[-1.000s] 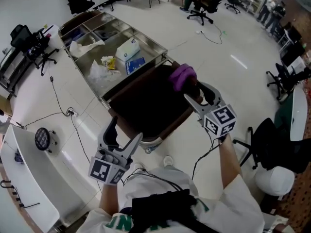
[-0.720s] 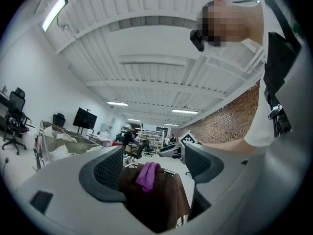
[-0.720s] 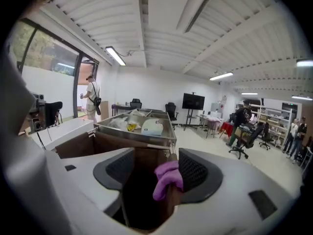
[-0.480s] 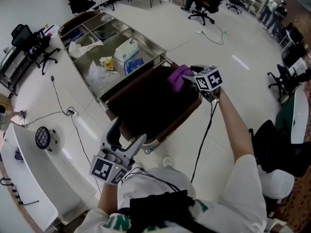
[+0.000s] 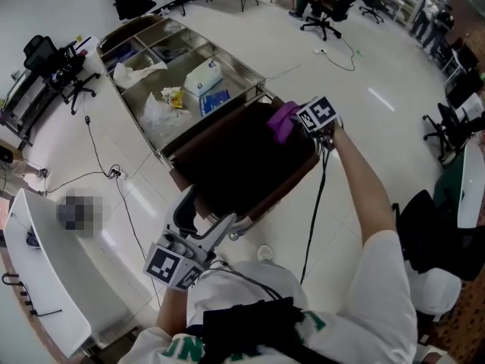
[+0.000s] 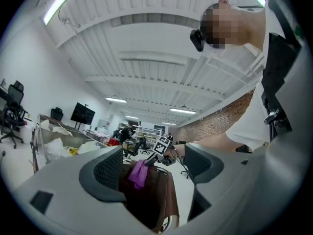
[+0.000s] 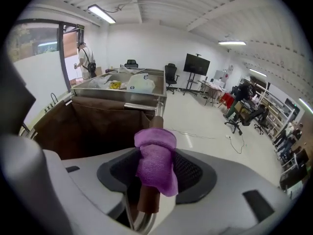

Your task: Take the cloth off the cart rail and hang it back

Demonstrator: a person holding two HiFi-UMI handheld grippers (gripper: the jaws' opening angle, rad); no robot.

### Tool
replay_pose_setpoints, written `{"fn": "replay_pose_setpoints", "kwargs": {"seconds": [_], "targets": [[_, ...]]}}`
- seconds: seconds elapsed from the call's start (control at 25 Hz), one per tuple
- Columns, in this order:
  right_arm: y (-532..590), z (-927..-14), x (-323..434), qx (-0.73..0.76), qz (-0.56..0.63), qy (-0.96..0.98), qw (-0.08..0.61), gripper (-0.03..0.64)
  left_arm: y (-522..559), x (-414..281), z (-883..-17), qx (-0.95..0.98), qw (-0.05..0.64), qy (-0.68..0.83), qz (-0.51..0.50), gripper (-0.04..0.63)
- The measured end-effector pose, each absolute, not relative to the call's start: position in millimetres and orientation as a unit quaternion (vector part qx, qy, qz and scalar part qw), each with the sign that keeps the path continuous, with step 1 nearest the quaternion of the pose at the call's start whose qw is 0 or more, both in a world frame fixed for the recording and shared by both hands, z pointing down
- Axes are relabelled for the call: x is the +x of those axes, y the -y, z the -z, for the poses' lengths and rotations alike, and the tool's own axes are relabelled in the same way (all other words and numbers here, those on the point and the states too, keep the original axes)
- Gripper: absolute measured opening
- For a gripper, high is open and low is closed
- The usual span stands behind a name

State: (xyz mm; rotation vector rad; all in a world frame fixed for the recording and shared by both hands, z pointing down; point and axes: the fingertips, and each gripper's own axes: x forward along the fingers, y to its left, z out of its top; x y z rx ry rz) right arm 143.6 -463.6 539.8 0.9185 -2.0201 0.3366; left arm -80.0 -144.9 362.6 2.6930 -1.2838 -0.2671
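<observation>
A purple cloth point(image 5: 283, 119) point(image 7: 156, 163) hangs folded over the brown-sleeved rail point(image 7: 148, 199) at the right end of the cart. My right gripper point(image 5: 295, 124) point(image 7: 156, 174) points down over it. Its jaws have just been closing, and the cloth and rail lie between the pads without a visible squeeze. My left gripper point(image 5: 203, 215) point(image 6: 151, 168) is held low at the cart's near end, open, with nothing between its fingers. Through its jaws the left gripper view shows the cloth point(image 6: 138, 173) and the right gripper's marker cube point(image 6: 163, 145) far ahead.
The cart has a dark brown bag point(image 5: 242, 165) at its near half and steel trays point(image 5: 227, 59) with a white box, wrappers and plastic beyond. Cables run over the white floor. Office chairs stand around the room, and a white table point(image 5: 45, 279) is at the left.
My right gripper has swung from near my right side forward and down onto the purple cloth on the rail. My left gripper has stayed about where it was.
</observation>
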Motion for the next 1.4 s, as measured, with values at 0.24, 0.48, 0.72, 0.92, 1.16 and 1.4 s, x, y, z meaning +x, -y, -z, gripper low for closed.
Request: {"fn": "replay_pose_setpoints", "kwargs": {"seconds": [0.24, 0.48, 0.72, 0.92, 1.16, 1.4], "targets": [[459, -531, 138, 0.376, -0.117, 0.817, 0.421, 0.141, 140, -84, -363, 0.895, 0.077, 0.430, 0.089, 0.380], [465, -502, 149, 0.418, -0.084, 0.825, 0.371, 0.121, 143, -93, -370, 0.895, 0.065, 0.433, 0.090, 0.380], [443, -418, 133, 0.429, -0.033, 0.864, 0.260, 0.120, 149, -89, -364, 0.899, 0.064, 0.425, 0.087, 0.380], [401, -343, 123, 0.436, 0.002, 0.887, 0.150, 0.120, 157, -95, -363, 0.895, 0.054, 0.434, 0.092, 0.380], [329, -286, 118, 0.455, 0.018, 0.890, 0.013, 0.120, 167, -112, -355, 0.876, 0.033, 0.472, 0.092, 0.380], [257, -282, 99, 0.460, 0.045, 0.885, -0.059, 0.120, 170, -133, -343, 0.852, 0.020, 0.516, 0.091, 0.380]]}}
